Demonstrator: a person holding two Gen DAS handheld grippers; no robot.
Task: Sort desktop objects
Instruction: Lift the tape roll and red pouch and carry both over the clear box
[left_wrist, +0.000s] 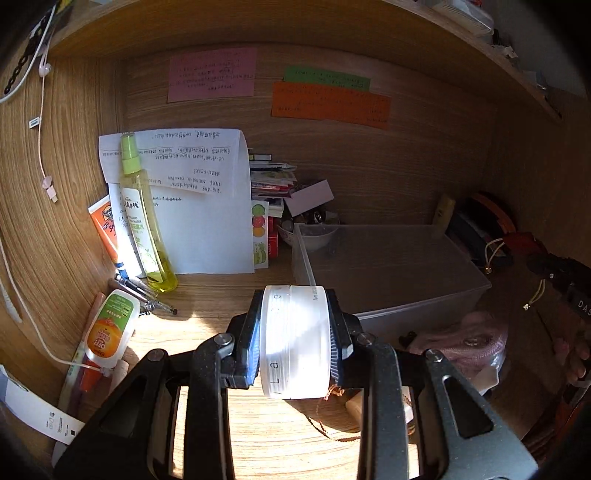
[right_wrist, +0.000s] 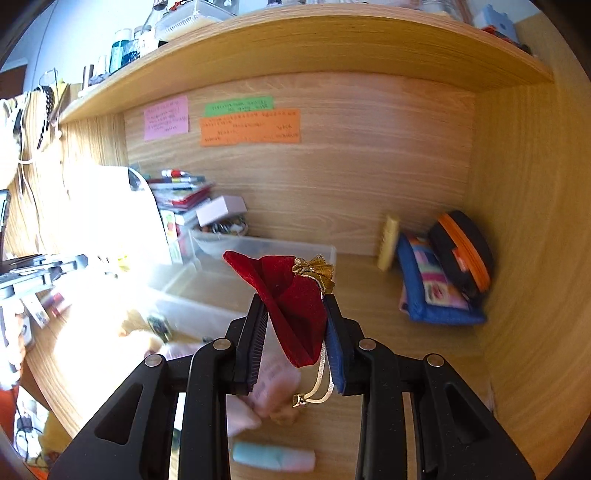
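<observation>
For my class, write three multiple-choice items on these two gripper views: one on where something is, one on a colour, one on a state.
1. Where does the yellow-green spray bottle stand?
A. In the clear plastic bin
B. Leaning on white papers at the desk's left
C. On the top shelf

2. What colour is the drawstring pouch in the right gripper?
A. Dark red
B. Blue
C. Green

3. What is the left gripper doing?
A. Open, holding nothing
B. Shut on a white round jar
C. Shut on a pen

Key: 1 B, it slants against the white papers; 2 A, red velvet with gold trim; 3 B, both pads press the jar's sides.
</observation>
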